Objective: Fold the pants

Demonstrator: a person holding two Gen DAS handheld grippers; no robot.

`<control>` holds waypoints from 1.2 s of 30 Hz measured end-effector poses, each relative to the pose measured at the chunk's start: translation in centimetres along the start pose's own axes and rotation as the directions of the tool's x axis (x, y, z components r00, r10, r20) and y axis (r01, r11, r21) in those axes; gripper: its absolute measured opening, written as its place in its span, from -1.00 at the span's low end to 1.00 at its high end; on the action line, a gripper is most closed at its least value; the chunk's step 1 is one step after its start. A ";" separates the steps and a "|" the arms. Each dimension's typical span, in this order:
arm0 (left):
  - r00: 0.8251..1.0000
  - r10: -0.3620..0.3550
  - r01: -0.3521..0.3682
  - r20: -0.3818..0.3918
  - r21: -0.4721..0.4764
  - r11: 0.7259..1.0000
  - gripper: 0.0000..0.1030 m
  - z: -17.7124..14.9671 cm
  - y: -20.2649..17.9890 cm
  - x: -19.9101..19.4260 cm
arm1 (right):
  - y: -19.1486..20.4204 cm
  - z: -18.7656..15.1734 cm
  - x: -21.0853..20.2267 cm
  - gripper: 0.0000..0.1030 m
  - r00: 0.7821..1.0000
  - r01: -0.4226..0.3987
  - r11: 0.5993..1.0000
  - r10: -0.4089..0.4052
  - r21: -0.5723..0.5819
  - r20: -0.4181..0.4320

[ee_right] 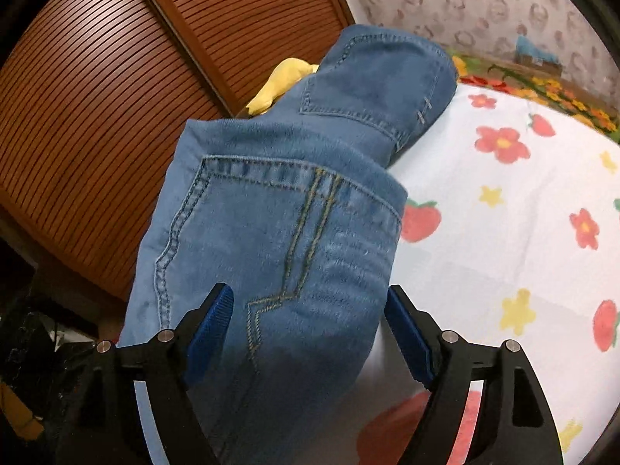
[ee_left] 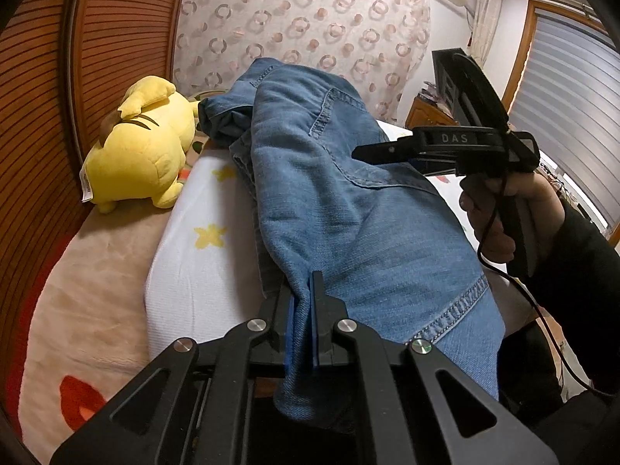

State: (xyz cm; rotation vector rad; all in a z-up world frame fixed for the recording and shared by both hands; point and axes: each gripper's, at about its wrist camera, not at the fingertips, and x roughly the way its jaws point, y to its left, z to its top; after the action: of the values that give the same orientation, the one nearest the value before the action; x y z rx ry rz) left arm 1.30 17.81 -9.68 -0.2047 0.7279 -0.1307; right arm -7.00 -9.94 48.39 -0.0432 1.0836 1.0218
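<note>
Blue denim pants lie folded lengthwise on the bed, running away from me toward the wall. My left gripper is shut on a bunched edge of the denim at the near end. My right gripper stands open over the pants; its blue pads straddle the seamed part without pressing on it. In the left wrist view the right gripper hovers above the pants' right side, held by a person's hand.
A yellow plush toy lies left of the pants by the slatted wooden panel. The white blanket with red flowers and yellow stars spreads to the right. A patterned curtain hangs behind the bed.
</note>
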 end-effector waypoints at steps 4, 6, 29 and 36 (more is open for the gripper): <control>1.000 0.000 0.000 0.000 -0.001 1.000 -0.88 0.0 0.0 0.0 | -0.8 0.2 0.8 0.57 0.999 -0.037 0.999 0.038 0.022 -0.018; 1.000 0.001 -0.001 0.000 -0.001 1.000 -0.88 0.0 0.0 0.0 | -0.5 0.0 0.7 0.55 0.999 -0.040 0.999 0.041 0.019 -0.018; 1.000 -0.018 0.018 0.018 -0.017 1.000 -0.88 -0.3 0.5 -0.7 | 1.9 0.4 -1.6 -0.60 0.994 -0.112 0.993 0.113 -0.043 0.013; 0.994 -0.024 0.028 0.108 -0.042 0.999 -0.90 0.9 0.2 -3.2 | 7.7 2.4 -6.4 -0.62 0.979 -0.165 0.972 0.181 -0.166 0.089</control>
State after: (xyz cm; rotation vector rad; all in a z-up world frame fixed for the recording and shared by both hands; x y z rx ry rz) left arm -0.49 18.76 -6.99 -0.2612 0.6210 -0.1276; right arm -11.26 -8.67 57.65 -0.0229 0.9217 1.2529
